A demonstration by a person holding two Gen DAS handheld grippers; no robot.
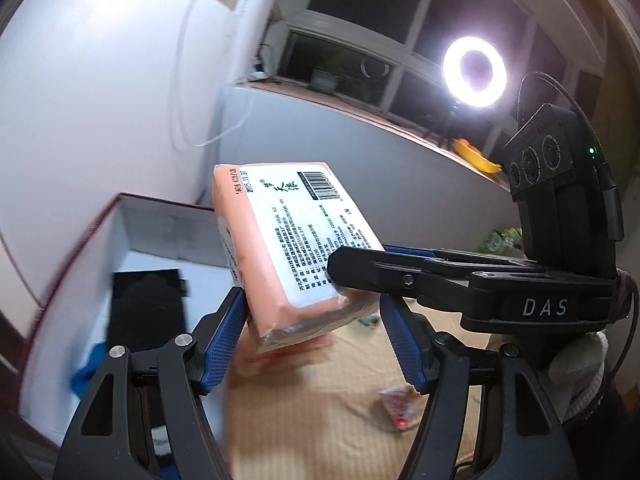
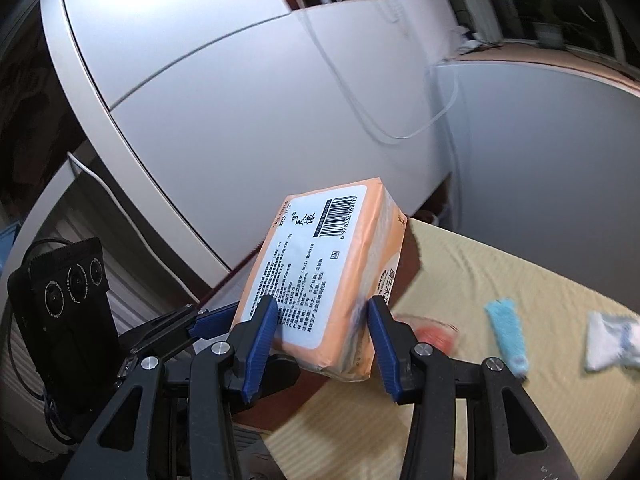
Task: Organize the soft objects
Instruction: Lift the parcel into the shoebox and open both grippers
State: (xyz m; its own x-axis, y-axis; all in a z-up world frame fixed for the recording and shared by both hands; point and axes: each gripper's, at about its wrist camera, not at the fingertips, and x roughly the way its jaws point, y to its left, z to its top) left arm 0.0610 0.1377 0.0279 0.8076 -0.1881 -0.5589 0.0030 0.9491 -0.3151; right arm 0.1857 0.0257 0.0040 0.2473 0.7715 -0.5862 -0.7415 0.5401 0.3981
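In the left wrist view, going from the left: one open white cardboard box (image 1: 132, 236) with a dark red rim, holding one flat black item (image 1: 148, 308) and a bit of blue cloth (image 1: 86, 372). Just right of it, raised above a cream striped cloth (image 1: 320, 420), is one orange plastic-wrapped tissue pack (image 1: 288, 248) with a white printed label and barcode. Its long axis runs away from the cameras and tilts upward, barcode end farthest and highest.

Both tongs clamp the near end of that pack. The left gripper (image 1: 312, 316) has its blue pads on the pack's two narrow sides, jaws about half spread. The right gripper (image 2: 322, 320) comes across from the right and pinches the pack through its thickness, one pad on the label face; its jaws are narrower.

Further right, one small red-and-white wrapped packet (image 1: 400, 404) lies on the cloth. In the right wrist view, one light blue fuzzy sock (image 2: 506, 336) and one white folded cloth (image 2: 612, 340) lie apart on it.
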